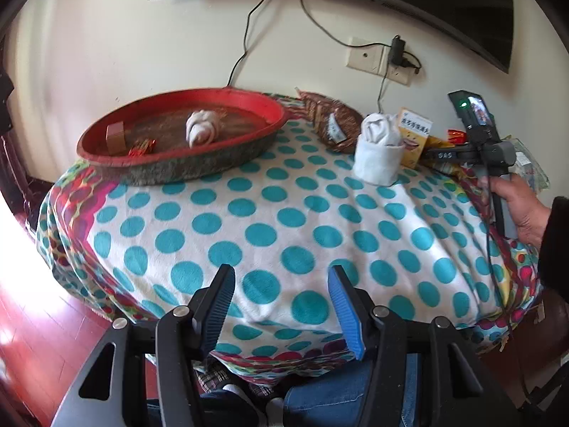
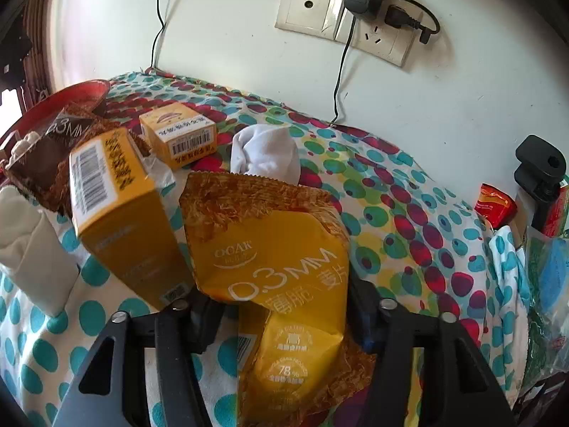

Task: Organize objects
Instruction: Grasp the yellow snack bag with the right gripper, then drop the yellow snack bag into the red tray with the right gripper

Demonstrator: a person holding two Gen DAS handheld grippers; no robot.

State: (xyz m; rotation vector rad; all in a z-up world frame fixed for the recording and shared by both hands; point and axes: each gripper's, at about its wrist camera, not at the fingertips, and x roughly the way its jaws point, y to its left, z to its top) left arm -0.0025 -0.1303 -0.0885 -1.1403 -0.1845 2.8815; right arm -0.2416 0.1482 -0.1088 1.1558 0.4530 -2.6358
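While the yellow snack bag [image 2: 281,267] sits between the right gripper [image 2: 281,306] jaws, which look closed on it, it's raised just over the dotted blanket [image 1: 284,220] at the right side, so it isn't sorted yet. Red basket [image 1: 177,131] at far left already holds a rolled white sock [image 1: 201,128], a small block and red wrappers: partly done, I'd say. Left outside: tall yellow box [image 2: 113,210], small yellow box [image 2: 177,135], brown snack bag [image 2: 60,146], 2 more white socks [image 2: 265,153]. Left gripper [image 1: 281,306] hangs w/ jaws apart, nothing in them, near the blanket's front edge.
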